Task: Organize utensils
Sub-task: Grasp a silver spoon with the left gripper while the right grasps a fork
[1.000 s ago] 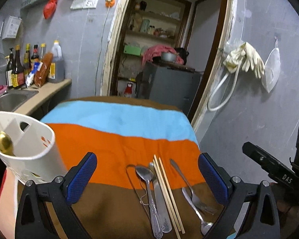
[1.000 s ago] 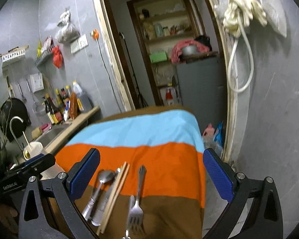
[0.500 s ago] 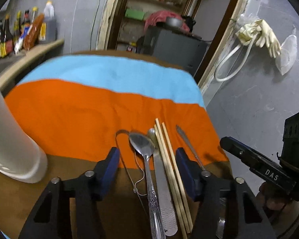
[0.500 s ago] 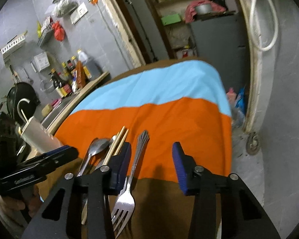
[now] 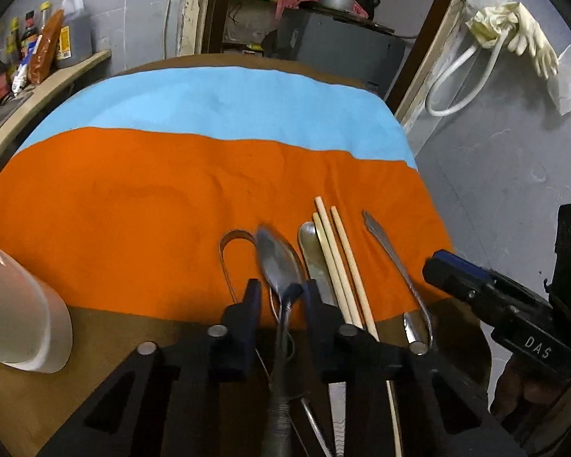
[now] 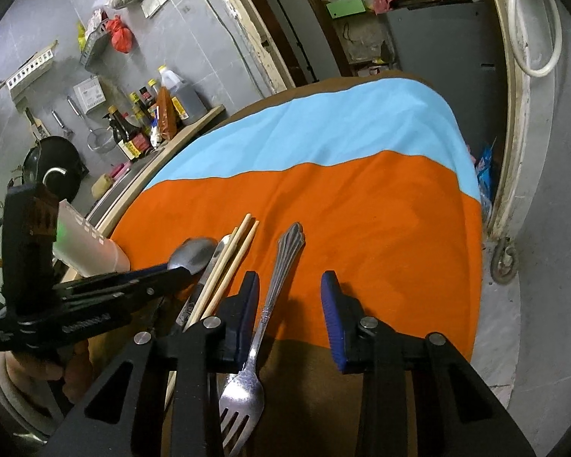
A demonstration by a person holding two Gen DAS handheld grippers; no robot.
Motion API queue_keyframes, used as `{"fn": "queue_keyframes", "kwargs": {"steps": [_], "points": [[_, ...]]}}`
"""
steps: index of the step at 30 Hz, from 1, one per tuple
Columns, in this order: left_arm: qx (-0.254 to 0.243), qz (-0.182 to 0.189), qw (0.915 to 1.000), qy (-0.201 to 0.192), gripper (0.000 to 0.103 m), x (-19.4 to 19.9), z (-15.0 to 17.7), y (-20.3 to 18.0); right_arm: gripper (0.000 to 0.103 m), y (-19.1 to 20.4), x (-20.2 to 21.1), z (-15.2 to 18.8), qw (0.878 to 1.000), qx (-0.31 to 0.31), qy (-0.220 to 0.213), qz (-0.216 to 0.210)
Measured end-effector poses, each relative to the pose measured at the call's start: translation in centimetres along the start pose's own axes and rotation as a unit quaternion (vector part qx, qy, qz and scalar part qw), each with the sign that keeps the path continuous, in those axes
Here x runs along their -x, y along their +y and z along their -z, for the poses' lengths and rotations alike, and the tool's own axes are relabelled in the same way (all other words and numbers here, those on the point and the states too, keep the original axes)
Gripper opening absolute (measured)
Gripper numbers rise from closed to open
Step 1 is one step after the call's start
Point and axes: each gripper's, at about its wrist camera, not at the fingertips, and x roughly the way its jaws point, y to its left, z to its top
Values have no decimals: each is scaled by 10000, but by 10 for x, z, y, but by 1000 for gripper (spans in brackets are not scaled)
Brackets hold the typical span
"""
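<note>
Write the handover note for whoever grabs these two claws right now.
Left claw: jaws have just been closing around the spoon at its neck; a firm grip is not clear yet.
Right claw: also just closing, still open, with the fork handle against its left finger.
Things: spoon, chopsticks and fork lie side by side on the striped cloth; the white holder stands to the left.
Done: both claws lined up on their pieces.
Left: finish both grips, lift, drop the pieces in the holder, then fetch the chopsticks. The holder's contents are out of view.
</note>
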Motion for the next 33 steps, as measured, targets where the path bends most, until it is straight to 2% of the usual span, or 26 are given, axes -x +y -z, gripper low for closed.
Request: {"fn": "queue_keyframes", "kwargs": {"steps": [6, 12, 15, 18, 22, 26, 33], "points": [[145, 177, 9997, -111, 9, 10, 3, 7, 30, 0, -5, 0, 9999, 35, 133, -44], [269, 301, 9990, -206, 5, 18, 2, 19, 29, 1, -13, 2, 9993, 86, 375, -18], [373, 340, 9985, -201, 5, 20, 3, 24, 19, 5, -18, 1, 9988, 138, 479, -24], [419, 459, 9980, -64, 5, 17, 5, 28, 12, 10, -23, 2, 9980, 193, 602, -48], [522, 653, 9965, 8, 5, 17, 5, 30, 12, 10, -27, 1, 9977, 158, 663, -35], [371, 568, 9976, 122, 5, 15, 5, 27, 12, 6, -27, 2, 9978, -30, 653, -118], [363, 697, 9964, 331, 17, 8, 1, 33, 12, 6, -29, 4, 9977, -58, 671, -106]]}}
